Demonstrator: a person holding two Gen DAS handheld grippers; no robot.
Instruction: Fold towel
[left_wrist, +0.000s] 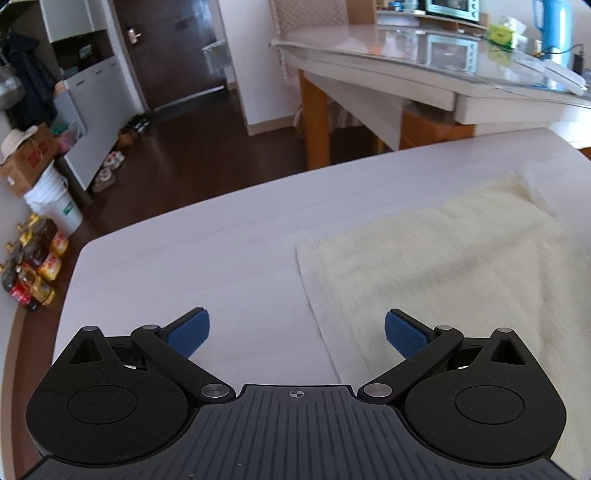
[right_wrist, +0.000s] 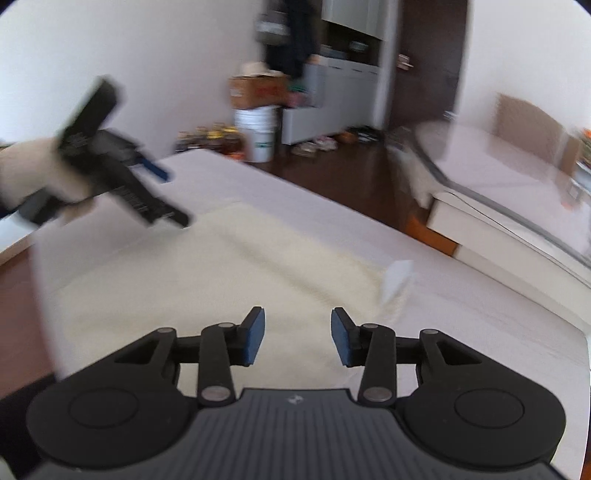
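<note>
Towel (left_wrist: 461, 266) of cream terry lies flat on the pale table (left_wrist: 207, 251), its pile fuzzy and its near left edge running straight down the left wrist frame. A soft ridge crosses it toward the upper right of that frame, where the cloth looks doubled. In the blurred right wrist view the towel (right_wrist: 221, 280) fills the middle and lower left, with a white tag (right_wrist: 397, 277) sticking out at its right edge.

Left tool (left_wrist: 297, 334) sits at the bottom centre of its frame, jaws spread wide with nothing between the blue pads; the towel's left edge passes under the gap, the right pad over cloth and the left pad over bare table. Right tool (right_wrist: 297, 338) has its jaws about half apart and empty, above the towel's near part, the tag just up and right of it. The left tool (right_wrist: 147, 173), held in a hand (right_wrist: 29, 177), shows at the upper left, over the towel's far corner.
</note>
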